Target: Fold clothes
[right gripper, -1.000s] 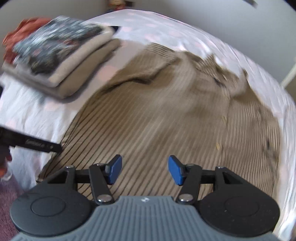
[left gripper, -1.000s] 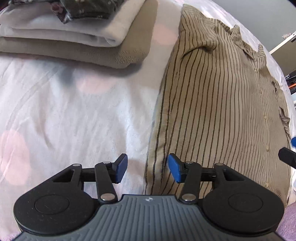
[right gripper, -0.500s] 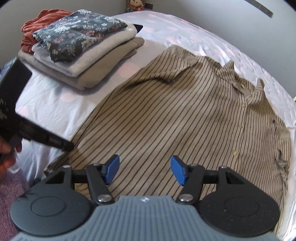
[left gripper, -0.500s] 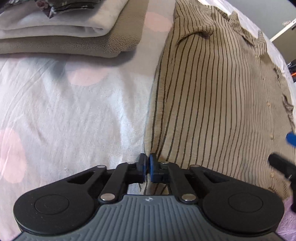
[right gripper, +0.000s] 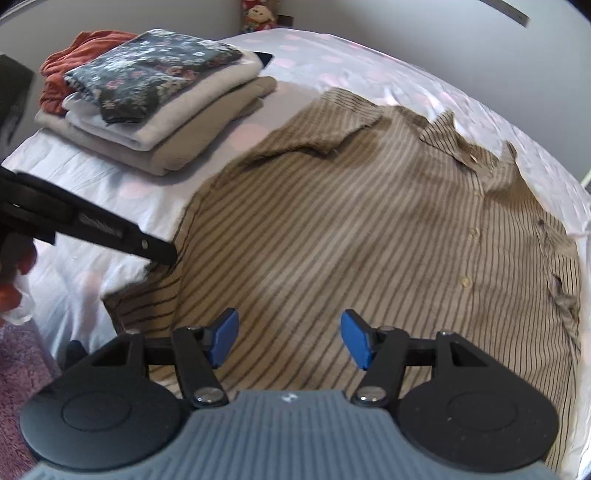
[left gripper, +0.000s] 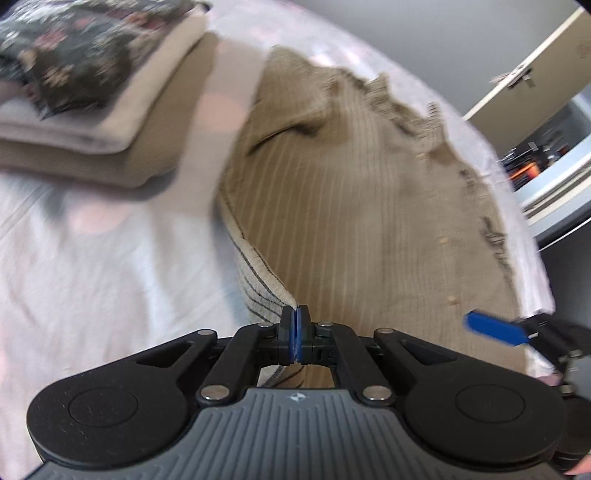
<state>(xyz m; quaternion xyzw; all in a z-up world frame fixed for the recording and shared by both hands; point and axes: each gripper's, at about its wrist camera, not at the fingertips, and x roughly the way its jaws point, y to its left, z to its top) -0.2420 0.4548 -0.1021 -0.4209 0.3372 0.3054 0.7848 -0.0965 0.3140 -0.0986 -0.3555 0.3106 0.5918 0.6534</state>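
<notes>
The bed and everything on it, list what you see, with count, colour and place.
striped shirt: one, tan with dark stripes, spread on the bed, near-left hem corner lifted
folded stack: one pile, floral piece on top of cream and beige, left of the shirt
rust garment: one, crumpled behind the stack
bedsheet: one, white with pink dots
stuffed toy: one, beyond the bed
left gripper: shut on the shirt's hem corner
right gripper: open above the hem
</notes>
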